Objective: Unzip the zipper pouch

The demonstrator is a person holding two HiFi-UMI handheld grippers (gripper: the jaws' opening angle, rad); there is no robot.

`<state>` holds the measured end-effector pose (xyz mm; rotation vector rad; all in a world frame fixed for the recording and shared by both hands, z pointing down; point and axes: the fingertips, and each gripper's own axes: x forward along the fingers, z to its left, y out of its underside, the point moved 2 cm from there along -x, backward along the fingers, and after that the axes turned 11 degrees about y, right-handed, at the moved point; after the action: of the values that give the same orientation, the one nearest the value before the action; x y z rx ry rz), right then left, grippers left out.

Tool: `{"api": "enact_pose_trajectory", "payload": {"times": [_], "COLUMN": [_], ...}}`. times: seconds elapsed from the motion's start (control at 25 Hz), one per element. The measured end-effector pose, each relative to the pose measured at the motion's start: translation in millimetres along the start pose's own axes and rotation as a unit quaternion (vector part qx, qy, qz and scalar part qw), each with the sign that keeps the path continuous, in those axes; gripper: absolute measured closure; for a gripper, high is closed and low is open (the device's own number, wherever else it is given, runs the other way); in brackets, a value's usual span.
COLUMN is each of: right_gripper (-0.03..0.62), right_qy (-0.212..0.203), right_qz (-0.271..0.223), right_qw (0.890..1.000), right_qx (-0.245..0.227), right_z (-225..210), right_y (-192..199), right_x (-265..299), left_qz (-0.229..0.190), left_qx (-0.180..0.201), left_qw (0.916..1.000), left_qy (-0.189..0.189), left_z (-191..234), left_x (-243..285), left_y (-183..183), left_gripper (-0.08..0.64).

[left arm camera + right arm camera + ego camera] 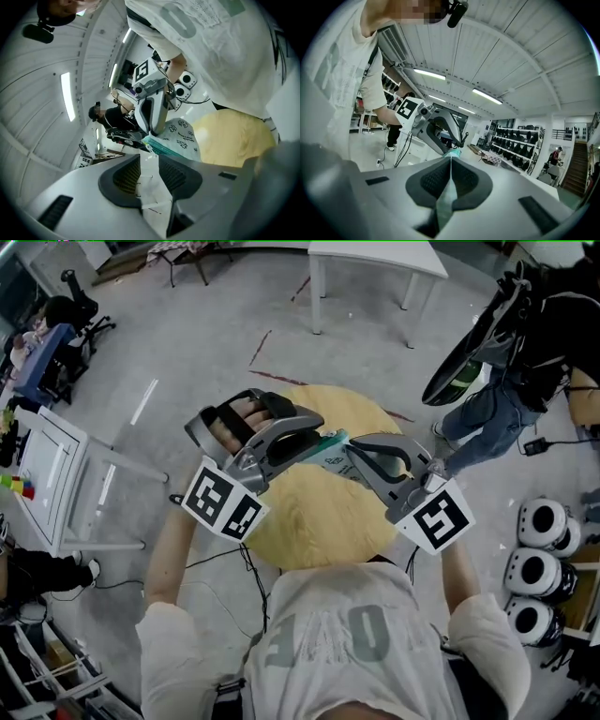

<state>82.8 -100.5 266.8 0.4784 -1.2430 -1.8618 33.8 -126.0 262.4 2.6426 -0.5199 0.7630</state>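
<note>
Zipper pouch (330, 458) held taut over round table (309, 521). Left gripper (321, 440) pinches its white end as anchor. Right gripper (355, 452) clamps teal zipper edge (161, 145), likely to pull it open.

Warehouse-like workshop hall. Recorded ahead of the right claw (451, 161): stocked shelves (515, 143), staircase (576, 168). Above it: vaulted ceiling (511, 56), strip lights (487, 96). Concrete floor (187, 343) below.

The zipper pouch (330, 458) is white with small dark pictures on it and a green zipper edge. It is up in the air over the round yellow table (309, 521), not lying on it. The left hand-held gripper (321, 440) pinches a white end. The right hand-held gripper (352, 452) pinches the green edge. The zipper may be closed, but it is hard to tell.
</note>
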Motion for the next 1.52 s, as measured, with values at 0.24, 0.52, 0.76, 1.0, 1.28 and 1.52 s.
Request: {"api": "enact_pose_trajectory", "payload": {"times": [0.24, 0.52, 0.76, 1.0, 1.28, 1.52], "right_gripper": [0.56, 0.56, 0.558, 0.428, 0.523, 0.548], "right_qy": [-0.039, -0.043, -0.052, -0.063, -0.123, -0.097], "right_qz": [0.039, 0.047, 0.048, 0.022, 0.028, 0.019], "right_qw": [0.998, 0.998, 0.997, 0.993, 0.98, 0.986], "right_qx": [-0.014, -0.005, 0.023, 0.096, 0.151, 0.133], "right_z": [8, 4, 6, 0, 12, 13], "right_y": [12, 15, 27, 22, 23, 22], "right_x": [2, 1, 4, 10, 14, 12], "left_qz": [0.0, -0.009, -0.004, -0.006, -0.002, 0.0], "left_qx": [0.032, 0.045, 0.046, 0.044, 0.036, 0.029], "left_qw": [0.9993, 0.9984, 0.9986, 0.9987, 0.9988, 0.9989], "left_qy": [0.021, 0.032, 0.026, 0.026, 0.032, 0.038], "left_z": [-7, -17, -14, -14, -22, -28], "left_x": [8, 14, 17, 12, 9, 6], "left_y": [-4, -10, -5, -7, -10, -10], "left_gripper": [0.439, 0.511, 0.532, 0.533, 0.532, 0.534]}}
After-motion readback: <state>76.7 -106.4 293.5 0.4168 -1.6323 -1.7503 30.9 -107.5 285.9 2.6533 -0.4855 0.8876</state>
